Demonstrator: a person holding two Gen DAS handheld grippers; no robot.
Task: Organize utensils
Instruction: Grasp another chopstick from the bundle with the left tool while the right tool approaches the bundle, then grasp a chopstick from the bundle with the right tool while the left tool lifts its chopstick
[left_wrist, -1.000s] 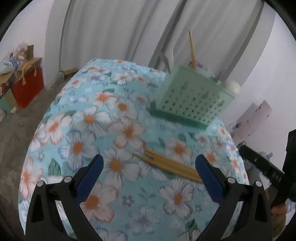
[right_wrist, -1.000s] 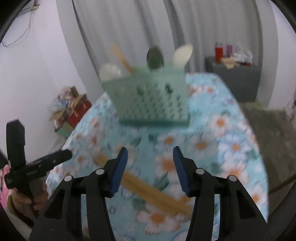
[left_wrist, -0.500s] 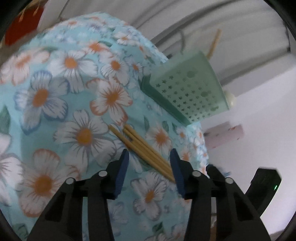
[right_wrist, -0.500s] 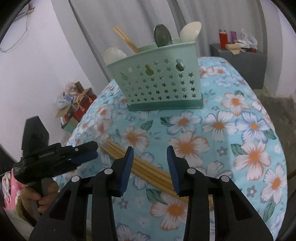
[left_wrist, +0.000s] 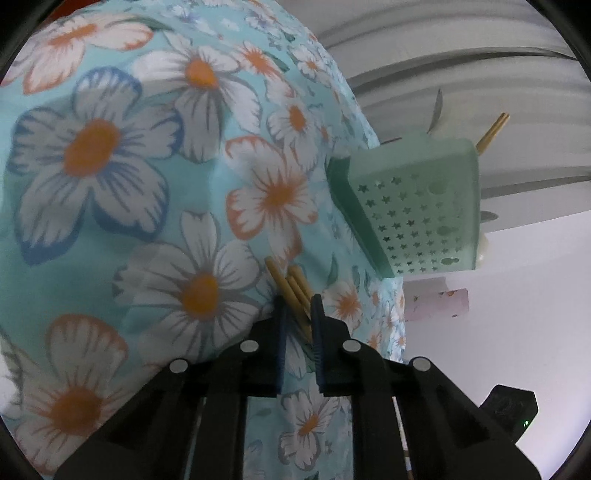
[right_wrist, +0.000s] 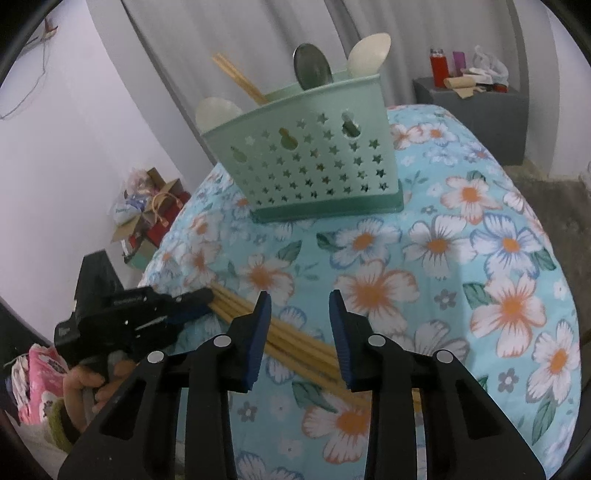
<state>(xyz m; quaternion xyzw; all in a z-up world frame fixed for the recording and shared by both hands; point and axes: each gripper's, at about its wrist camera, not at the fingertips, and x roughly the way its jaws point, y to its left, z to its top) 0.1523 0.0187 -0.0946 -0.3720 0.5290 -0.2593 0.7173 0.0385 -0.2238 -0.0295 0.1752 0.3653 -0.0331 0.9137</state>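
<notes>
Chopsticks lie bundled on the floral tablecloth; your left gripper, wide a second ago, is closing around their ends, while your right gripper narrows above them, gripping nothing, caddy waiting.

Room bounded by plain white walls and pale grey curtains, with a grey cabinet carrying bottles and clutter at far right, boxes and a red bag on the floor at left.
</notes>
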